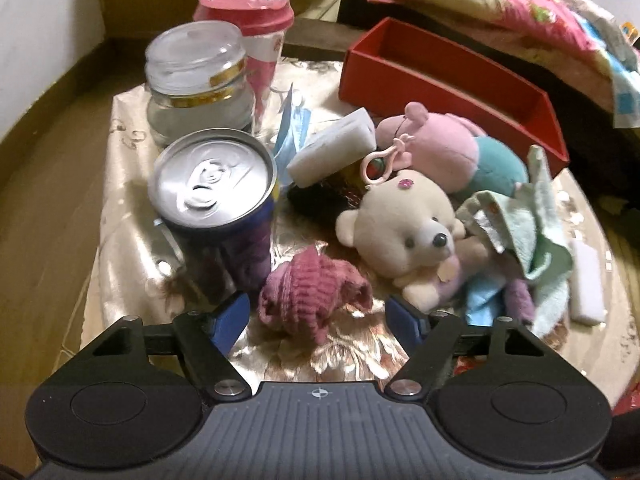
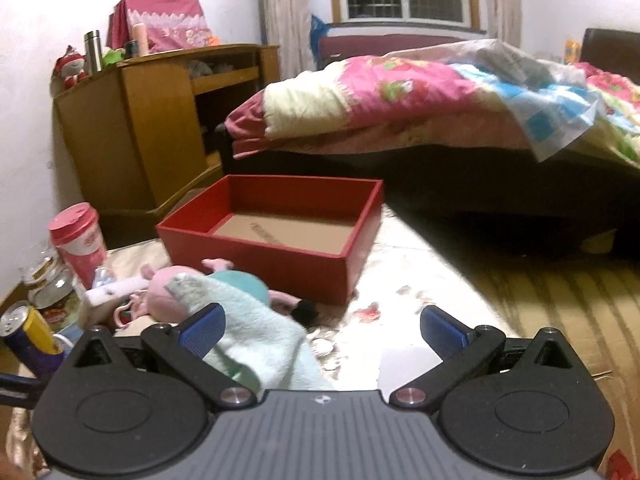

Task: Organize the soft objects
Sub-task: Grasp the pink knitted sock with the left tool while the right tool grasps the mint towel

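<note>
**Bench stock: soft goods and containers, both tongs open**

- Left tongs [image 1: 318, 318]: blue pads spread wide, holding nothing. Crumpled maroon ribbed knit cloth [image 1: 314, 300] lies on the bench [image 1: 120, 216] between the pads, touching neither
- Ahead and right of the left tongs: cream plush bear with black nose [image 1: 408, 232], its body partly under a pale green and blue terry towel [image 1: 520, 240]
- Beyond the bear: pink and teal plush toy [image 1: 452, 148]; white foam block [image 1: 332, 148], tilted, just left of it
- Ahead and left of the left tongs: blue drink can with silver top [image 1: 216, 196], then lidded glass jar [image 1: 198, 80], then pink-lidded cup [image 1: 250, 12]
- Right tongs [image 2: 320, 326]: wide open, empty; the towel lies against the left pad
- Straight ahead of the right tongs: open red rectangular cardboard box [image 2: 276, 248], brown floor bare, standing on the bench just beyond the pink plush
</note>
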The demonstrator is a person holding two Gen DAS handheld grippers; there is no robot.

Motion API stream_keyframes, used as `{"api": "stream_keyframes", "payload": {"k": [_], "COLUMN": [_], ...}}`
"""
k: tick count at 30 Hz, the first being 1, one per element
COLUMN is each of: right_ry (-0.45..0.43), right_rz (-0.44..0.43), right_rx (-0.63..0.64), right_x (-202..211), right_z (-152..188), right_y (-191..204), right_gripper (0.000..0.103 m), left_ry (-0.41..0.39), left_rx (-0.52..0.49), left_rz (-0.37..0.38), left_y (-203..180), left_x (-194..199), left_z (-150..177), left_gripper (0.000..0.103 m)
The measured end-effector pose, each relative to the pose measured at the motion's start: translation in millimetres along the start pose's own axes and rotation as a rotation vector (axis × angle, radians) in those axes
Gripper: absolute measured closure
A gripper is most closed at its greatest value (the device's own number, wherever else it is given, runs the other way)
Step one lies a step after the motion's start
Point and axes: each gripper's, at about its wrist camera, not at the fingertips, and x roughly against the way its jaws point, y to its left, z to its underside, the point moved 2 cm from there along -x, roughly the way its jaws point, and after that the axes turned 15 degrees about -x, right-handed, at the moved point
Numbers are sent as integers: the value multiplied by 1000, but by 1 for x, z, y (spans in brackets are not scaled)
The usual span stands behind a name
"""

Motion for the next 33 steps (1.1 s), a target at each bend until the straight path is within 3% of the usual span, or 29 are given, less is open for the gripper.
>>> {"api": "stream_keyframes", "payload": {"k": [6,8,12,16,23,29,33], "right_ry": [34,52,82,126,101,115,253], "right_rz": [-23,-20,-25,-30,19,-22,-117], "right_rx": [-5,-17,-25,-35,-80,-111,-92], "right_x": [-5,-9,-13,-21,-27,-27,-50], "right_z": [1,1,0,-3,-18,-33,-13], "right_y": [-1,-4,-10,-16,-36,-49,-28], "right_gripper": [24,24,24,39,42,41,41], "left_ry": [73,103,82,81,-11,-61,-76], "left_rx": [0,4,53,27,14,-10,-41], "left_rz": [-28,-63,-35,-30,93,154,157], "left_y": [-9,-10,-4,-7,-14,-22,-31], "left_x": [-39,-43,-43,-39,-6,12,14], "left_z": [-9,-10,-9,-9,-13,-16,-21], "left_gripper": [39,55,61,69,70,70,70]}}
